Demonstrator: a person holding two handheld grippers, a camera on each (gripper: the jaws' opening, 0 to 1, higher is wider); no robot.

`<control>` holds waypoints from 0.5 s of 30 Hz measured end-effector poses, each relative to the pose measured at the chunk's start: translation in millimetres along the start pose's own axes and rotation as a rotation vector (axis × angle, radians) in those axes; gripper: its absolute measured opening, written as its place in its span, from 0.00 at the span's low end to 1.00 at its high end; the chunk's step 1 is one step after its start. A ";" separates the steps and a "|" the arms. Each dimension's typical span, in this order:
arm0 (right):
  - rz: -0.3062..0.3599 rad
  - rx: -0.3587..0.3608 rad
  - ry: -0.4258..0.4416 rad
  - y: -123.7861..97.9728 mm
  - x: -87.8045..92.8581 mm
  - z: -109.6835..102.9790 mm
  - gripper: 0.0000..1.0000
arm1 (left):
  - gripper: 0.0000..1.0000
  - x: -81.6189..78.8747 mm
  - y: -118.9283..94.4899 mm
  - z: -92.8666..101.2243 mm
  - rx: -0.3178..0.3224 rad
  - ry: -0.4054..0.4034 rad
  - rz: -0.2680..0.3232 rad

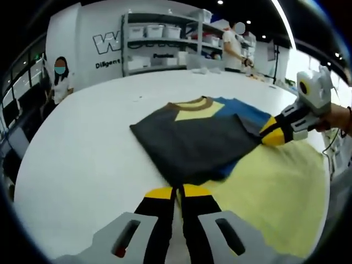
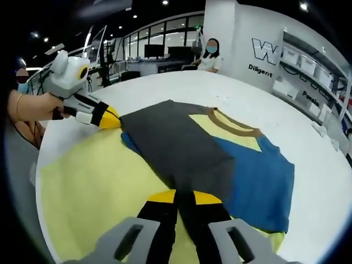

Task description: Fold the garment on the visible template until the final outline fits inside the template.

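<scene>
Garment (image 1: 192, 140) on yellow template (image 1: 280, 192), both grippers pinching edges.

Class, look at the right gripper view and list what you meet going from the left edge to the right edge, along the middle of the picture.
A hand → the left gripper → the garment's grey folded part → its blue part → bare white table.

Open white table (image 1: 82, 159) from 9 to 12 o'clock of the garment (image 1: 192, 137), free for approach. Opposite gripper (image 1: 278, 131) blocking the 3 o'clock corner. Shelving (image 1: 159, 41) and standing persons well beyond the far edge.
</scene>
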State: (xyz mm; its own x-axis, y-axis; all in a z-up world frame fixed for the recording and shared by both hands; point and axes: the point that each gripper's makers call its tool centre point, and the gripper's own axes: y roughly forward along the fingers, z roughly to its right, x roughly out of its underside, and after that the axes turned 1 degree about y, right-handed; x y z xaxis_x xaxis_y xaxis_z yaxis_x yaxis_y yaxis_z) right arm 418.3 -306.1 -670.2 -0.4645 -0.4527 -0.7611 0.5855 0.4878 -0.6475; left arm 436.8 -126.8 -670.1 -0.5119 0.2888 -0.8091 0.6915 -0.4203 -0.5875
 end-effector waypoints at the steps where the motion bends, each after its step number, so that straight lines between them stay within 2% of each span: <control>1: 0.004 -0.003 0.000 -0.9 -0.7 -0.5 0.00 | 0.01 0.0 0.0 0.0 0.000 0.001 0.000; 9: 0.025 -0.018 0.034 -8.0 -4.7 -0.1 0.00 | 0.01 0.2 -0.3 0.4 -0.004 0.001 -0.005; 15: 0.061 -0.043 0.153 -13.8 -7.4 3.6 0.00 | 0.00 0.6 -0.6 0.2 -0.009 0.004 -0.009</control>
State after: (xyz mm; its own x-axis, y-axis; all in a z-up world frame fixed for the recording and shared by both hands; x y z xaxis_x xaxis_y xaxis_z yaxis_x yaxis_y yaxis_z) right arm 416.1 -312.1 -655.5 -0.5269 -0.3042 -0.7936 0.5878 0.5440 -0.5988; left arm 436.0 -126.6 -670.2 -0.5159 0.2956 -0.8040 0.6914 -0.4104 -0.5946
